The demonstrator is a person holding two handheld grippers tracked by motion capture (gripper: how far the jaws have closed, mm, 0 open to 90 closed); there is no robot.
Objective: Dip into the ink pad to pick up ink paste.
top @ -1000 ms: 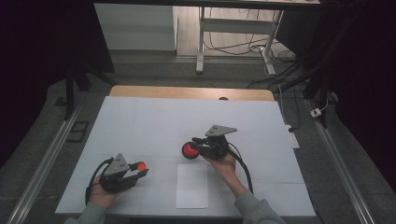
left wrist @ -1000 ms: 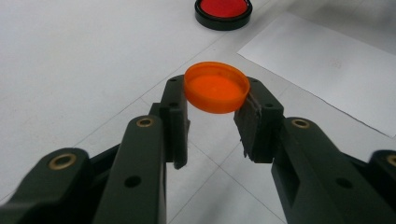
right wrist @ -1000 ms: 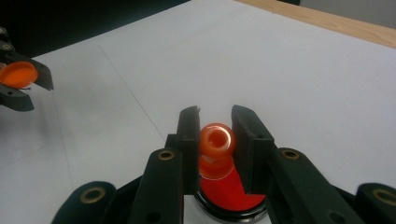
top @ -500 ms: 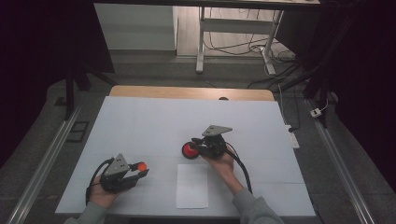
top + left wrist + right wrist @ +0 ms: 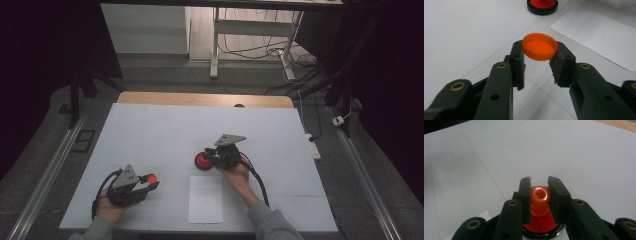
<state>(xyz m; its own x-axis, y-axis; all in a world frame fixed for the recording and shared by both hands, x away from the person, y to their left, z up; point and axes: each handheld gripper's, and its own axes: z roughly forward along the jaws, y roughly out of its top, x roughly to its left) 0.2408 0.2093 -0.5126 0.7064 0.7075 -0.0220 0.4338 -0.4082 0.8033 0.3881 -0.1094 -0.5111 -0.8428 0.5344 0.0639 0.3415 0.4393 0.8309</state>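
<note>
A round orange cap [image 5: 539,50] is pinched by its rim between the jaws of my left gripper [image 5: 539,58], just above the table. In the high view this gripper [image 5: 150,183] and the cap [image 5: 151,177] sit near the front left. A red stamp-like piece with a black round base [image 5: 202,161] stands mid-table. My right gripper [image 5: 539,183] is shut on its red knob [image 5: 539,195], one jaw pressed to each side. The right gripper [image 5: 209,159] points left, held by a hand from the front.
A white sheet of paper [image 5: 206,199] lies flat near the front edge, between the two hands. The table is covered in white [image 5: 165,130], with a wooden strip [image 5: 200,99] at the far edge. Cables trail from both grippers toward the person.
The right gripper has shifted very slightly left over the red piece. The left gripper and the cap stay where they were.
</note>
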